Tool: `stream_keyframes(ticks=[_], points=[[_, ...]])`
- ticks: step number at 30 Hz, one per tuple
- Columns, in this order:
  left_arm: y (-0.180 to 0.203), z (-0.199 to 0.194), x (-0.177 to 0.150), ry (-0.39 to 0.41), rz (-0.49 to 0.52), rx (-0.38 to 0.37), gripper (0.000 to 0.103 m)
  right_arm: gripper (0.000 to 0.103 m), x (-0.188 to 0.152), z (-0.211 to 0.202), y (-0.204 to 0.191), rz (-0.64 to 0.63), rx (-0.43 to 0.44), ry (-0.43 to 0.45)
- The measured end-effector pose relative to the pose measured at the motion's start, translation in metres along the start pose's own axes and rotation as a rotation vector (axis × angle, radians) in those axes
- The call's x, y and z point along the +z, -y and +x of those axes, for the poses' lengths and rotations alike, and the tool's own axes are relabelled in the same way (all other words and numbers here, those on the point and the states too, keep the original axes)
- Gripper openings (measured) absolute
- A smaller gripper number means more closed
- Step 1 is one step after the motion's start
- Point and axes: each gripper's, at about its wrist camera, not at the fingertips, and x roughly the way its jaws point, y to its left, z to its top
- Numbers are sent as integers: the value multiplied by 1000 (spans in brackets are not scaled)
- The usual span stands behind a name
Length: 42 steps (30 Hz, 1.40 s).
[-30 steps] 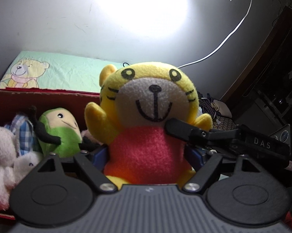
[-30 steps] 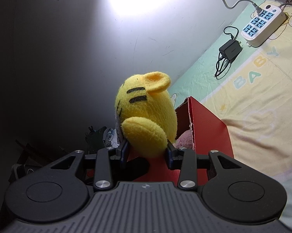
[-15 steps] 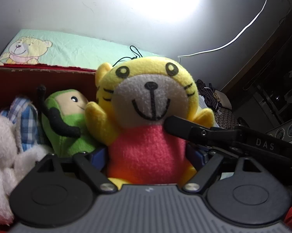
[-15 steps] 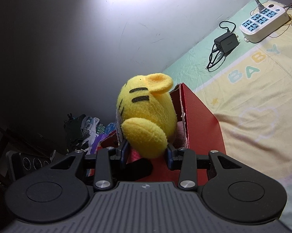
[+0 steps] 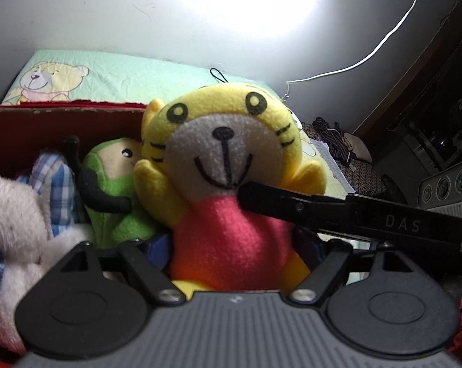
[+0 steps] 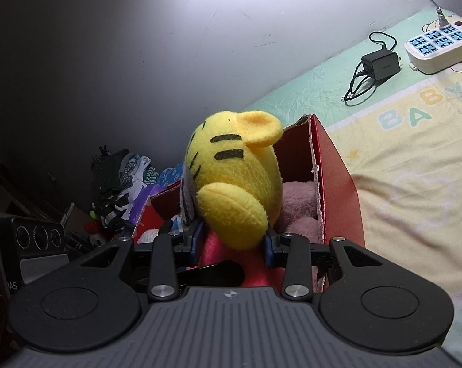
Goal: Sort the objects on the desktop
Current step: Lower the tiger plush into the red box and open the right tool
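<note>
A yellow tiger plush [image 5: 228, 159] in a red shirt faces the left wrist camera, and my left gripper [image 5: 234, 245] is shut on its body. The right gripper's black finger [image 5: 292, 205] crosses its chest from the right. Seen side-on in the right wrist view, the same yellow tiger plush [image 6: 234, 184] is held by my right gripper [image 6: 231, 242], shut on its lower body. It hangs over the open red box [image 6: 335, 178], whose rim [image 5: 62, 110] shows behind it. Inside lie a green plush [image 5: 114, 184], a white plush [image 5: 13, 214] and a pink plush [image 6: 298, 196].
A bedsheet with a bear print [image 5: 47, 79] lies beyond the box. On it are a black charger [image 6: 379, 66] and a white power strip [image 6: 439, 49]. A speaker [image 6: 37, 245] and a heap of clothes [image 6: 120, 184] are on the dark side.
Both grippers have carried the tiger plush down and closer to the red box. The green plush and the box wall now sit nearer to it.
</note>
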Motion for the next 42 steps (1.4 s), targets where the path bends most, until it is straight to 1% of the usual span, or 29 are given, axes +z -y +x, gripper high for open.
stream_keyframes(ticks=[2,5,7,8,10,13,14,15,17,18,19,21,25,27,29,32,33,34,37,40,42], points=[[2,2,0,2,-10,3,83,39,1,1,1,-13,-24,7],[5,2,-1,3,-6,10,85,41,1,-3,4,11,-21,15],[7,2,-2,3,9,14,87,48,0,-9,3,20,-27,35],[9,0,-2,5,18,18,87,48,0,-13,1,14,-31,46],[13,-3,-3,11,35,23,86,52,0,-22,-4,-19,-53,75],[17,-9,-4,29,60,36,86,57,0,-34,-11,-71,-107,132],[18,-11,-5,35,66,39,86,57,0,-37,-11,-75,-117,154],[19,-14,-6,42,70,43,86,55,0,-40,-11,-71,-119,171],[21,-21,-7,59,79,50,86,47,2,-42,-8,-47,-117,185],[22,-26,-9,68,83,54,86,38,3,-41,-7,-37,-120,186],[23,-29,-9,77,88,62,86,34,3,-40,-7,-34,-125,188],[27,-34,-11,92,100,78,86,31,2,-36,-8,-40,-132,177],[28,-38,-16,92,88,90,86,29,-4,-19,-9,-67,-181,116],[30,-40,-18,98,88,104,86,29,-8,-17,-10,-61,-166,107],[33,-41,-19,102,90,131,86,29,-9,-19,-11,-67,-174,114],[35,-45,-20,109,92,188,90,36,-7,-32,-9,-38,-177,140],[35,-46,-19,111,90,205,92,43,-7,-36,-7,-23,-173,142],[35,-45,-19,109,86,227,93,45,-7,-41,-7,-10,-166,148],[34,-41,-18,86,82,300,93,45,-11,-51,-9,-21,-190,170],[33,-37,-17,62,68,361,93,45,-15,-57,-14,-81,-249,171],[35,-35,-18,47,61,416,93,45,-18,-60,-17,-124,-286,181]])
